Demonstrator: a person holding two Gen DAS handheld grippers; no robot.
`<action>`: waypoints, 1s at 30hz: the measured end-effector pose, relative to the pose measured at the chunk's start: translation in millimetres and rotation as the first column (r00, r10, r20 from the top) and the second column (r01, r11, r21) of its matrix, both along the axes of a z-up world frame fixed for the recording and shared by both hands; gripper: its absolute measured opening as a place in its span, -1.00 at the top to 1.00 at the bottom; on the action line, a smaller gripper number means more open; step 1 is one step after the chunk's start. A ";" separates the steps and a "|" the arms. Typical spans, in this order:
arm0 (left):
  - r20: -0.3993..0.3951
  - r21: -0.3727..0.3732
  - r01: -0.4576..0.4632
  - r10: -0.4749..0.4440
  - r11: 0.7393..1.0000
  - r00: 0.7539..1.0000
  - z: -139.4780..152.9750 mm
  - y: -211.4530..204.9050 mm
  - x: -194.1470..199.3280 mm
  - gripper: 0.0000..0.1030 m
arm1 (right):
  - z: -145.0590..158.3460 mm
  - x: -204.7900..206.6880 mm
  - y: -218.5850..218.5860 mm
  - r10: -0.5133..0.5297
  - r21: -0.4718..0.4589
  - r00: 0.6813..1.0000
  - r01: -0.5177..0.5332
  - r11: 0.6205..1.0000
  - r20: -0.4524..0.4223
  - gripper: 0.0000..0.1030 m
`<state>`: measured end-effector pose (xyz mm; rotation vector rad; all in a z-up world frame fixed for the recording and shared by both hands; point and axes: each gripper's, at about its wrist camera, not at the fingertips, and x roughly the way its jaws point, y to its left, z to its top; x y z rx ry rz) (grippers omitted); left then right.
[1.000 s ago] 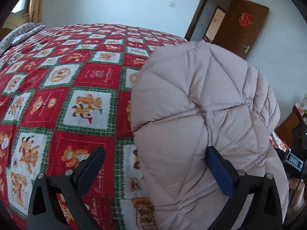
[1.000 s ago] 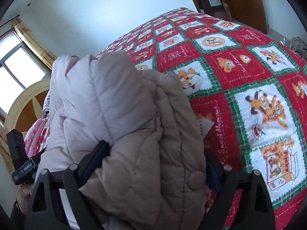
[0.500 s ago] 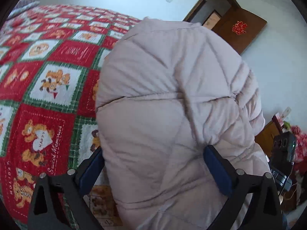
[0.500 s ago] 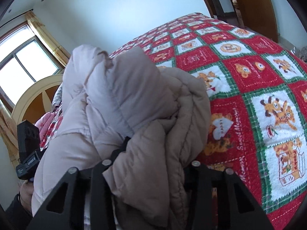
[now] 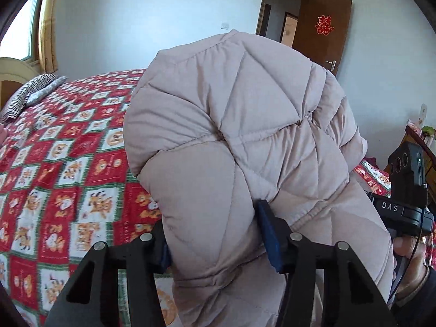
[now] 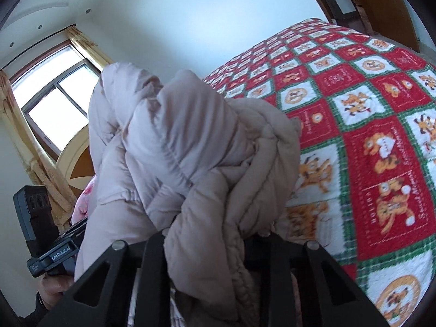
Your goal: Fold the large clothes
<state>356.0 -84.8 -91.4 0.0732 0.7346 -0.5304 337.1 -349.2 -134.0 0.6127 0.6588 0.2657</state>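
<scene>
A pale pink quilted puffer jacket (image 5: 231,109) hangs bunched up above the red, white and green patchwork bedspread (image 5: 68,163). My left gripper (image 5: 215,239) is closing on a thick fold of it, and both blue pads dig into the padding. In the right wrist view the same jacket (image 6: 190,136) piles up over my right gripper (image 6: 209,234). Its jaws are closing too, pinching a gathered roll of fabric that hides the pads. The bedspread (image 6: 368,109) stretches away to the right, below the jacket.
A brown door (image 5: 321,35) stands open at the far wall. A striped pillow (image 5: 27,92) lies at the bed's head. A window (image 6: 54,103), yellow curtains and a curved headboard (image 6: 79,158) sit to the left. A hand (image 5: 408,248) holds the other unit at the right edge.
Both grippers went from wide open to closed on the jacket. The left slid over onto it. The jacket rose off the bedspread, and both views tilted up toward the walls.
</scene>
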 end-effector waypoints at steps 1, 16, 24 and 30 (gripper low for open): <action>0.003 0.005 -0.014 0.014 1.000 1.000 2.7 9.4 -3.6 -0.07 | 1.3 1.6 10.0 0.018 -0.003 1.000 -0.018 1.000 0.000 0.48; 0.020 0.029 -0.201 0.201 0.979 0.979 10.8 133.3 -39.4 -0.07 | 8.8 20.0 144.3 0.248 -0.033 0.969 -0.248 0.968 -0.005 0.48; 0.024 0.033 -0.271 0.271 0.962 0.962 13.5 185.6 -52.6 -0.07 | 7.1 22.9 202.6 0.354 -0.031 0.935 -0.354 0.935 -0.011 0.48; 0.025 0.044 -0.318 0.317 0.947 0.948 10.6 220.0 -60.1 -0.07 | 4.0 27.9 240.0 0.413 -0.029 0.911 -0.413 0.910 -0.021 0.48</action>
